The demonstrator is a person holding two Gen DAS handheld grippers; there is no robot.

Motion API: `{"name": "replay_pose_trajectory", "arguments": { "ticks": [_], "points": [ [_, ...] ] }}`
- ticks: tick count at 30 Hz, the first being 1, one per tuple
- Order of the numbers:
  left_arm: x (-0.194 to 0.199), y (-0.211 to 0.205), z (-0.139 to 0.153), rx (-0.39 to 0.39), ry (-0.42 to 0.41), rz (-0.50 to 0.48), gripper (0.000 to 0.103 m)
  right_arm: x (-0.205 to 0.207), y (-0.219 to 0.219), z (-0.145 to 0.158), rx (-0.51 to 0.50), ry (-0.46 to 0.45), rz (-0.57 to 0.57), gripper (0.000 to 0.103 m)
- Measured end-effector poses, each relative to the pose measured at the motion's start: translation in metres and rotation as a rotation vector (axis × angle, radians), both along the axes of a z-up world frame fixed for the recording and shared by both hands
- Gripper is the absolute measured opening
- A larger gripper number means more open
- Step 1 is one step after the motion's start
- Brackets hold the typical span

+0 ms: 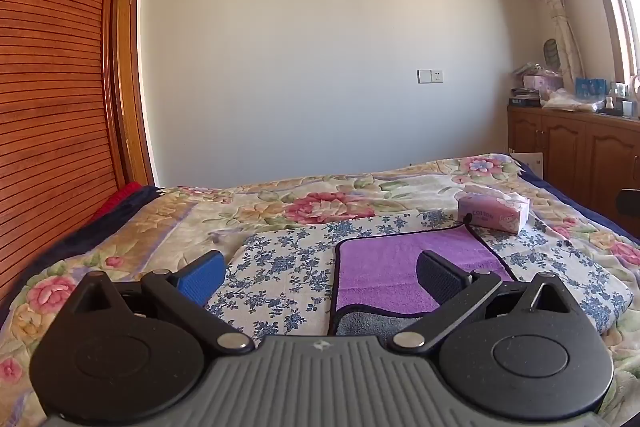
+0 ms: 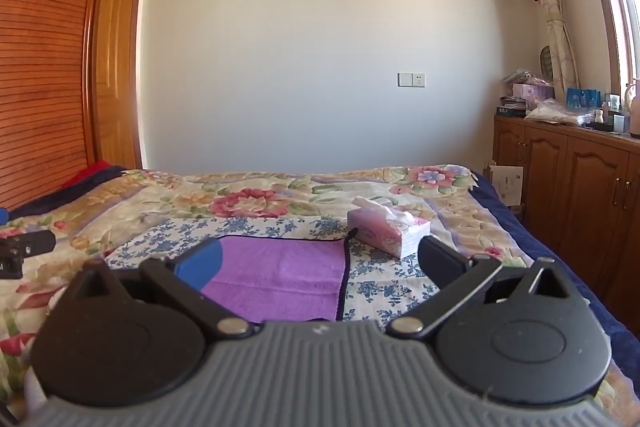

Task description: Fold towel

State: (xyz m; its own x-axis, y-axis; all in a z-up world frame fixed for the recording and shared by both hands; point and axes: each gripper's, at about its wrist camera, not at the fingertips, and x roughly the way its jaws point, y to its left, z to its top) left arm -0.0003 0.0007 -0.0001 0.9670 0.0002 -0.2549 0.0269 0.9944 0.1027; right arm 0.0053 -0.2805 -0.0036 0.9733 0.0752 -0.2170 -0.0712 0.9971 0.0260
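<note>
A purple towel (image 1: 384,267) with a dark hem lies flat on a blue-flowered cloth (image 1: 280,267) on the bed. Its near edge shows a grey underside (image 1: 372,323). My left gripper (image 1: 320,271) is open and empty, held above the towel's left edge, its right finger over the towel. In the right wrist view the towel (image 2: 280,275) lies between the fingers of my right gripper (image 2: 320,263), which is open and empty above the towel's right part. A dark hang loop (image 2: 350,235) sticks out at the towel's far right corner.
A pink tissue box (image 1: 494,213) stands just beyond the towel's far right corner; it also shows in the right wrist view (image 2: 386,231). A wooden cabinet (image 2: 568,179) runs along the right of the bed. A slatted wooden wardrobe (image 1: 52,107) stands on the left.
</note>
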Motion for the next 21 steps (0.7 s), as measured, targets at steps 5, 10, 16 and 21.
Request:
{"name": "replay_pose_trajectory", "arguments": {
  "ticks": [5,10,16,21],
  "points": [
    [-0.0001,-0.0003,0.0000,0.001,0.000,0.001,0.103,-0.0003,0.0004,0.0000,0.001,-0.001,-0.001,0.103],
    [0.0000,-0.0004,0.0000,0.002,-0.001,0.001,0.103,-0.0004,0.0004,0.0000,0.002,-0.001,-0.001,0.103],
    [0.0000,-0.0006,0.0000,0.004,0.000,0.001,0.103,-0.0004,0.0003,0.0001,0.002,-0.002,-0.002,0.103],
    [0.0002,-0.0006,-0.0015,0.004,0.001,0.002,0.103,-0.0004,0.0002,0.0000,0.003,-0.003,-0.002,0.103]
  ]
}}
